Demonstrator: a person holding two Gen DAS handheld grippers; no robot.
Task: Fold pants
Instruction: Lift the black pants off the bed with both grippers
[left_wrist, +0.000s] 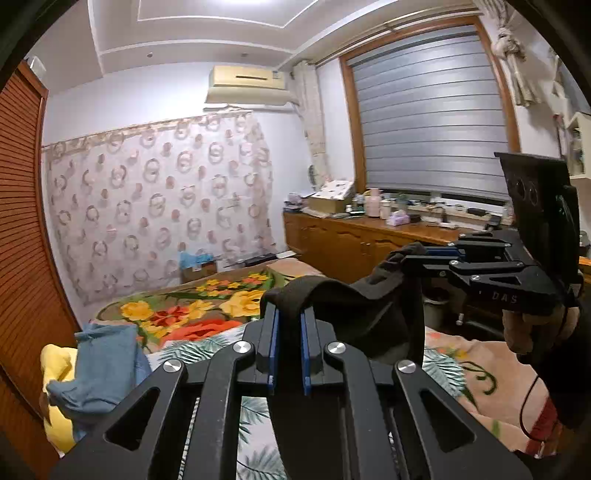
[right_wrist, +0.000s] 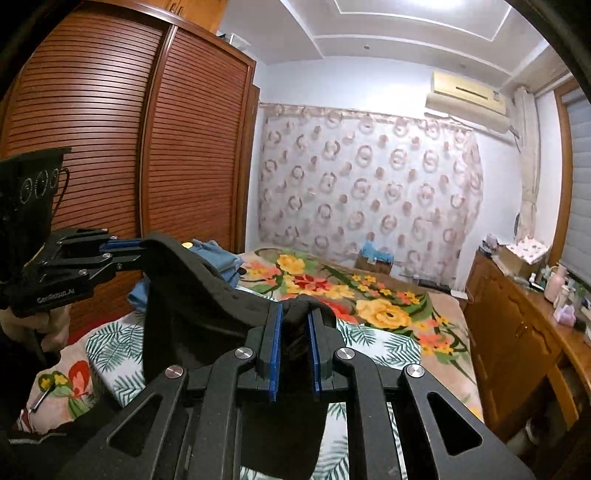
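Note:
Black pants (left_wrist: 354, 306) hang in the air above the bed, stretched between both grippers. My left gripper (left_wrist: 289, 314) is shut on one bunched end of the dark cloth, which shows between its blue pads. In the same view the right gripper (left_wrist: 413, 258) comes in from the right, held by a hand, pinching the other end. From the right wrist view the pants (right_wrist: 192, 295) sag leftward; my right gripper (right_wrist: 296, 314) is shut on a fold of them, and the left gripper (right_wrist: 142, 251) grips the far end. The lower part of the pants drops out of sight beneath the fingers.
A bed with a flowered blanket (left_wrist: 207, 306) and a leaf-print sheet (right_wrist: 369, 339) lies below. Folded blue clothes on a yellow cushion (left_wrist: 99, 369) sit at its left. A wooden cabinet with clutter (left_wrist: 369, 236) runs under the window; a slatted wardrobe (right_wrist: 147, 147) stands on the other side.

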